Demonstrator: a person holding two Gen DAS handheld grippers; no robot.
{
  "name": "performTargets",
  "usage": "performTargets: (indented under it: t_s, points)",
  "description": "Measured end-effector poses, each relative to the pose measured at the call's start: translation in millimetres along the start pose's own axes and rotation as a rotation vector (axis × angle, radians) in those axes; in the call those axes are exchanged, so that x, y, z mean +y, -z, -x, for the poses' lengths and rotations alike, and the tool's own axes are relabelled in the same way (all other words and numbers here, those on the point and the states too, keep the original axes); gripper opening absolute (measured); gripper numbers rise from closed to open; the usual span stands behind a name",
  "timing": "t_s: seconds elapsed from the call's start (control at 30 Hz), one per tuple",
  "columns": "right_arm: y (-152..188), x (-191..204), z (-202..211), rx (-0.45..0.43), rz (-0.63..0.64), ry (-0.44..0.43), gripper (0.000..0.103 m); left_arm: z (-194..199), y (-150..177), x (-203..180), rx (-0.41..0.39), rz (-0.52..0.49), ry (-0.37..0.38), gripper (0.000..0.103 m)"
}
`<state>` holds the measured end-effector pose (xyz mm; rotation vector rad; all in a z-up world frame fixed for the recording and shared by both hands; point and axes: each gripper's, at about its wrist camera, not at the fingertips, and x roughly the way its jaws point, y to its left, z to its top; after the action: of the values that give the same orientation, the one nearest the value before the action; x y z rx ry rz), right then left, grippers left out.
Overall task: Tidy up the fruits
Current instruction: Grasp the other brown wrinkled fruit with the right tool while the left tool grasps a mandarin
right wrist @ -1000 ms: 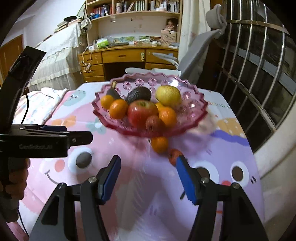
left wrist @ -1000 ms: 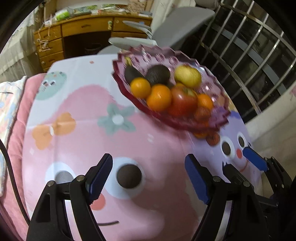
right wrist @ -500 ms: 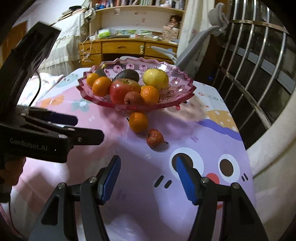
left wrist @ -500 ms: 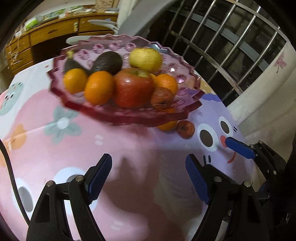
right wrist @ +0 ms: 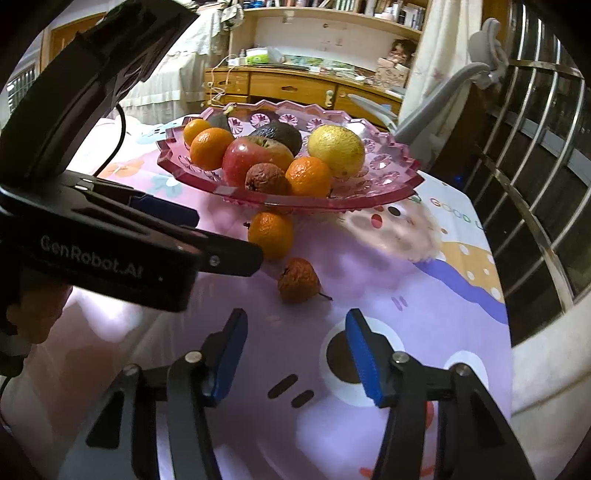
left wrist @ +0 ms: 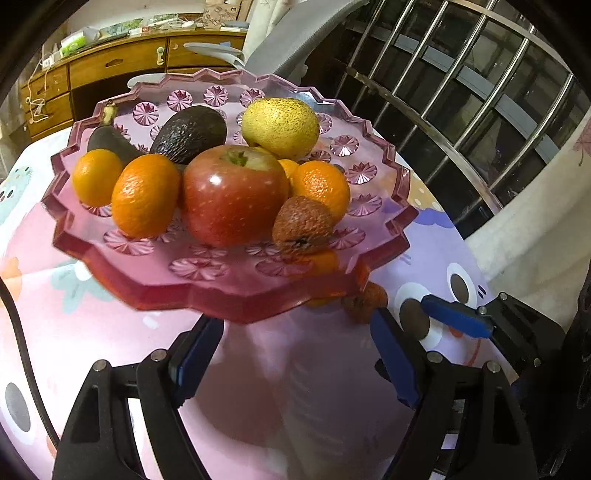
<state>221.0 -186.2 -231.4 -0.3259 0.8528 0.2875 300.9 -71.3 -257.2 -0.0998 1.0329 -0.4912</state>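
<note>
Now both grippers sit closer to the pink fruit bowl (right wrist: 384, 192) than a second ago, left gripper (left wrist: 295, 354) wide and empty, right gripper (right wrist: 295, 354) narrowing on nothing before the shrivelled fruit (right wrist: 298, 280) and loose orange (right wrist: 270, 233) on the tablecloth (right wrist: 424, 295) under the bowl's near edge, awaiting pickup.

We find ourselves in a home bedroom: wooden desk (right wrist: 295, 86), bookshelf (right wrist: 332, 11), draped bed (right wrist: 184, 74), cartoon tablecloth (right wrist: 424, 295).

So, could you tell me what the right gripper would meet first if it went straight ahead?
Probably the shrivelled brown fruit lying on the tablecloth, just ahead of the right gripper; depth is uncertain.
</note>
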Motion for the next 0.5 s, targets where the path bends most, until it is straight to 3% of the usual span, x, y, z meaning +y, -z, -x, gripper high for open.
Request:
performTargets:
  t_s: [0.3, 0.5]
  points:
    - [-2.9, -11.9, -15.3, -0.007, 0.026, -0.079, 0.044, -16.6, -5.1, -7.6, -0.024, 0.051, -0.044, 0.077]
    - [-7.4, -16.9, -21.3, -0.017, 0.041, -0.13, 0.043, -24.3, -13.1, -11.1, -0.051, 0.081, -0.035, 0.072]
